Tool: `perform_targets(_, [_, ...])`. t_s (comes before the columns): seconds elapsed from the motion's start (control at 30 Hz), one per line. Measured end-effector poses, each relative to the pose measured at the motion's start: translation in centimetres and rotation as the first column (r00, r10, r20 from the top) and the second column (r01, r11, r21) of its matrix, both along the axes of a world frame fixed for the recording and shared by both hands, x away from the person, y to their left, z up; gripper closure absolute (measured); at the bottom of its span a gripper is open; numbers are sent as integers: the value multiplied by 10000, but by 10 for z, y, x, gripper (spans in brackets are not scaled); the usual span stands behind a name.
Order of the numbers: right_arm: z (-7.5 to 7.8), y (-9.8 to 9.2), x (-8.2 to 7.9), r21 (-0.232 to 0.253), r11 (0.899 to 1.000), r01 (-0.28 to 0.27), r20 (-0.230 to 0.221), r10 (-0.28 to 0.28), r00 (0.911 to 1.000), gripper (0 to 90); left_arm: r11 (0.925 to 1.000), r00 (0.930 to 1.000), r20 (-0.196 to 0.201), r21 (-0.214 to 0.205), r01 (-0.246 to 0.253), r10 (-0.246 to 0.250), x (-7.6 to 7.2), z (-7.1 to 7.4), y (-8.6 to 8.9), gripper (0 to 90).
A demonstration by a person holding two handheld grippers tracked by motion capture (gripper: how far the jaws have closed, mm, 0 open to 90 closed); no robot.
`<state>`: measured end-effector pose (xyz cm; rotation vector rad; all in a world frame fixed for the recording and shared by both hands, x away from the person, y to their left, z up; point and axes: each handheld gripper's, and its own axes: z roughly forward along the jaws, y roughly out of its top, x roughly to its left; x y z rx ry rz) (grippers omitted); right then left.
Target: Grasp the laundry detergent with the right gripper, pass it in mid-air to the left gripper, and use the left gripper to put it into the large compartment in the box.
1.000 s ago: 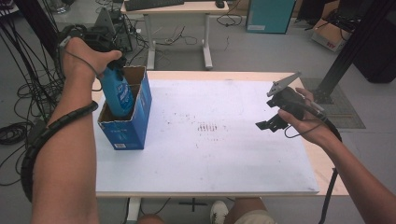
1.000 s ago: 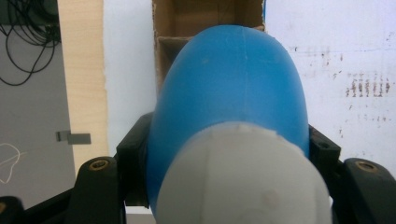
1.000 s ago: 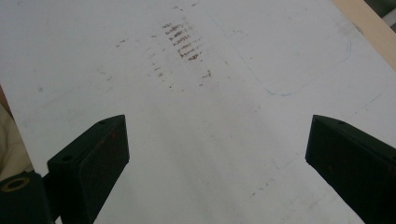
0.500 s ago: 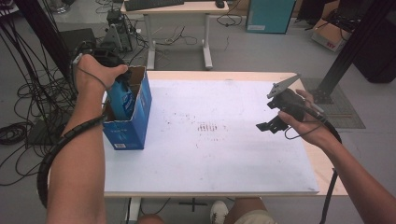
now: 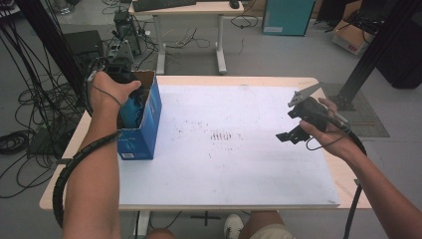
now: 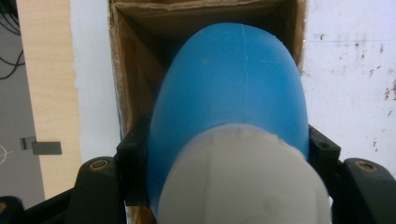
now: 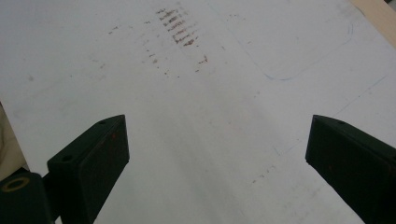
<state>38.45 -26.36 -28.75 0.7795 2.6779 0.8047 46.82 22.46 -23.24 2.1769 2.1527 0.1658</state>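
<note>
From the high view, the left gripper [image 5: 130,102] reaches down into the open blue box [image 5: 149,124] at the table's left edge, while the right gripper [image 5: 293,130] hangs over the white sheet [image 5: 239,159], well apart from it. In the left gripper view, the black fingers [image 6: 135,158] clamp the blue bottle [image 6: 233,93] just below its white cap [image 6: 247,186], the bottle's body pointing ahead of the fingertips into the box's cardboard interior. In the right gripper view, the fingers [image 7: 93,158] stand wide apart with nothing between them, only the marked sheet beyond.

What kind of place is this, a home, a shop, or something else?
Most likely a lab or workshop: cables lie across the grey floor, a desk with a keyboard stands behind, and the table carries a marked white sheet.
</note>
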Motion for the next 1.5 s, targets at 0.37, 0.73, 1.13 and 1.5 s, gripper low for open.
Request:
perform_targets(0.37, [-2,-1,-1,219,9997,91,-9,-91,10000,60,10000,9999,-145,-65,-53,52,-1,-18,5,365])
perform_targets(0.73, [-5,1,-2,103,9999,125,-96,-124,9999,58,9999,9996,-269,-151,-22,18,-4,-36,9,365])
perform_targets(1.13, [-3,2,-1,-16,10000,-20,-50,20,10000,59,9997,9997,-247,-264,5,-11,-6,-41,13,365])
perform_targets(1.5, [-2,5,-2,65,9999,99,-14,-98,10000,59,9996,9999,-144,-266,-30,26,-9,-43,13,364])
